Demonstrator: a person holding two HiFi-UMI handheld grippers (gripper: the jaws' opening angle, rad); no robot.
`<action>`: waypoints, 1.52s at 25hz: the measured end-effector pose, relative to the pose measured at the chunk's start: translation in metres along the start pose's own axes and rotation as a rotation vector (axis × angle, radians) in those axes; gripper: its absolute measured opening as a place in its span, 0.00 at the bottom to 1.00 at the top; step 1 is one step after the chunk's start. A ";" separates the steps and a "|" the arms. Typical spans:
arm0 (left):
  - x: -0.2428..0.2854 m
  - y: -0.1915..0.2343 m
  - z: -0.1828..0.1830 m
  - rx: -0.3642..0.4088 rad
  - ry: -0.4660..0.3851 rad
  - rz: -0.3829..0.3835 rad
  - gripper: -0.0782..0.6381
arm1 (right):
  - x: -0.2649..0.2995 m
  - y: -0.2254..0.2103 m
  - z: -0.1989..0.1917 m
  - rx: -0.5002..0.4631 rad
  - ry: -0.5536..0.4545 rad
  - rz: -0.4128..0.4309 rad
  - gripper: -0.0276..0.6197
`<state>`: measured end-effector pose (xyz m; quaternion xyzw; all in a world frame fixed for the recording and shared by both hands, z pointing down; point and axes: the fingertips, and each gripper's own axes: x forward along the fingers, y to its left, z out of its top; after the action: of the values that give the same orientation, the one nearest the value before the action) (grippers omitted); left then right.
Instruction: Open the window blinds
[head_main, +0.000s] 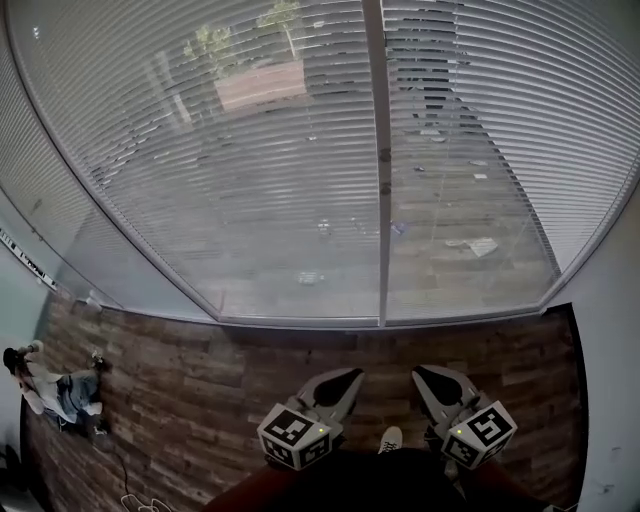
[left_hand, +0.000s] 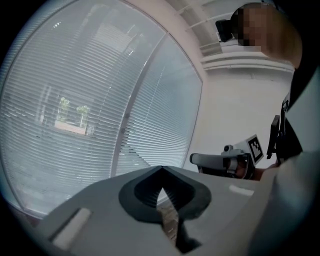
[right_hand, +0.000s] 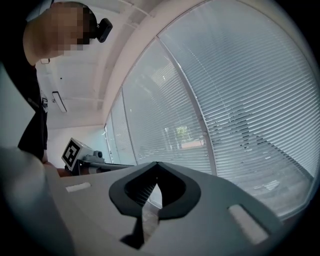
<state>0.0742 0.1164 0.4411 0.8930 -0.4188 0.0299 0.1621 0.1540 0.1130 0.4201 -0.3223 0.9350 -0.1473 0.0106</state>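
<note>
the window blinds (head_main: 300, 150) hang lowered over the panes ahead, on both sides of the upright frame post (head_main: 378, 150), with the slats tilted enough that the outdoors shows through. both grippers are held side by side over the wooden floor (head_main: 200, 380), pointing at the window and clear of the blinds. the left gripper (head_main: 345, 378) has its jaws together on nothing, and so does the right gripper (head_main: 425, 375).

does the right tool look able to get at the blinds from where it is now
Probably yes, once it moves closer: the right tool, shut and empty, points toward the blinds, with only bare wood floor between them and nothing in the way.
</note>
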 end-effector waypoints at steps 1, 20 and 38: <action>0.010 -0.003 0.002 0.004 -0.002 0.003 0.11 | -0.002 -0.011 0.002 0.000 -0.002 0.004 0.08; 0.065 0.045 0.022 0.005 0.048 0.067 0.11 | 0.047 -0.084 0.006 0.062 0.022 0.033 0.08; 0.068 0.220 0.105 0.007 -0.042 0.059 0.11 | 0.211 -0.100 0.057 0.025 0.069 -0.044 0.08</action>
<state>-0.0571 -0.0984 0.4129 0.8811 -0.4484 0.0173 0.1492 0.0535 -0.1045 0.4098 -0.3376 0.9256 -0.1700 -0.0208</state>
